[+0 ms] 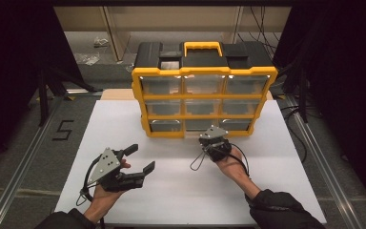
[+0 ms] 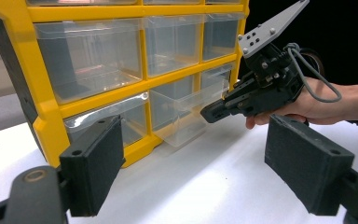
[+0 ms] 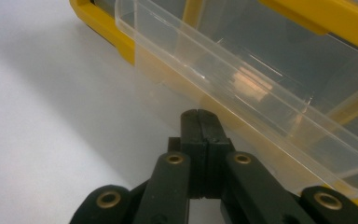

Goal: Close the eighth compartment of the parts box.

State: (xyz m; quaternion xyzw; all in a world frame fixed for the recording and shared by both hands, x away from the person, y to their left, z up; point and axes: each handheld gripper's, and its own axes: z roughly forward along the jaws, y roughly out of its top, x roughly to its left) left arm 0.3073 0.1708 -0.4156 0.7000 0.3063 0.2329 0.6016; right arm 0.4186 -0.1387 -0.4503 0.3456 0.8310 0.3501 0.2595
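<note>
A yellow-framed organizer [image 1: 204, 71] with clear drawers stands at the back of the white board. Its bottom middle drawer [image 1: 198, 126] is pulled partly out, seen as a clear tub [image 2: 179, 121] in the left gripper view. My right gripper [image 1: 209, 138] is shut, its tips [image 2: 207, 113] right at that drawer's front wall. In the right gripper view the closed jaws [image 3: 199, 116] point at the clear drawer [image 3: 242, 84], with nothing visible between them. My left gripper [image 1: 142, 157] rests open at the left front, its pads [image 2: 98, 163] wide apart and holding nothing.
The organizer has a black lid with a yellow carry handle [image 1: 202, 47]. Bare white board [image 1: 171, 191] lies between the two hands. A "5" mark [image 1: 63, 130] is on the floor at left, and cables [image 1: 290, 119] trail at right.
</note>
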